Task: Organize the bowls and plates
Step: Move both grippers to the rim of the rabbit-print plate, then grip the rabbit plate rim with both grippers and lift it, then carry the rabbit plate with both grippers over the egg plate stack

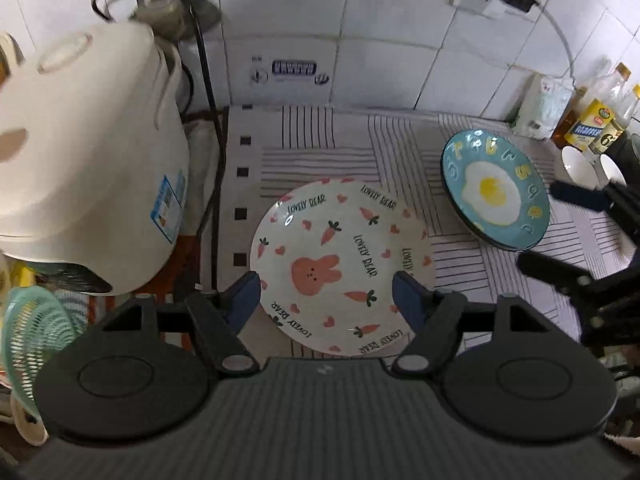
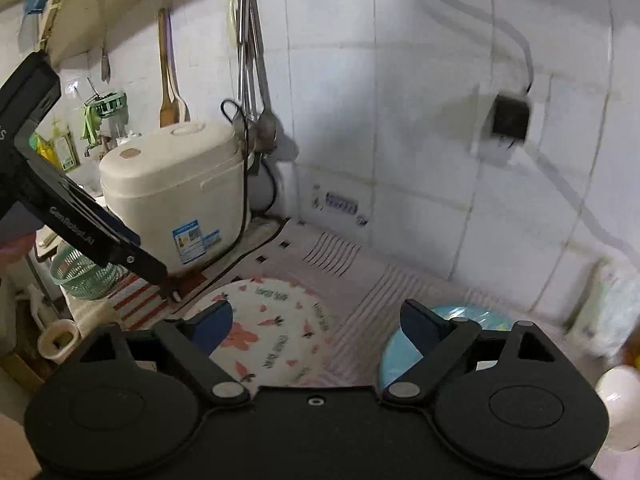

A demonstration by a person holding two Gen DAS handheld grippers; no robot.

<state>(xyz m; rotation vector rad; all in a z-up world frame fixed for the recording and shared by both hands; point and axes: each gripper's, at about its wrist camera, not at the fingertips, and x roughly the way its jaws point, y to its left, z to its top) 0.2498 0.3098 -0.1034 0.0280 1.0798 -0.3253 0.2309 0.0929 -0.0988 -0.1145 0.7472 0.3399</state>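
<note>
A white plate with a pink rabbit and carrots (image 1: pixel 340 268) lies flat on the striped mat (image 1: pixel 320 152). My left gripper (image 1: pixel 326 296) is open just above its near half, one finger at each side. A blue plate with a fried-egg picture (image 1: pixel 496 188) lies to the right on the mat. My right gripper (image 2: pixel 316 324) is open and empty, held above the mat between the rabbit plate (image 2: pixel 276 336) and the blue plate (image 2: pixel 404 352). It also shows at the right edge of the left wrist view (image 1: pixel 576 232).
A cream rice cooker (image 1: pixel 80 160) stands at the left with a black cord beside it. Oil bottles (image 1: pixel 600 120) and white bowls (image 1: pixel 580 168) stand at the right. A green basket (image 1: pixel 32 332) sits at the near left. Utensils (image 2: pixel 252 60) hang on the tiled wall.
</note>
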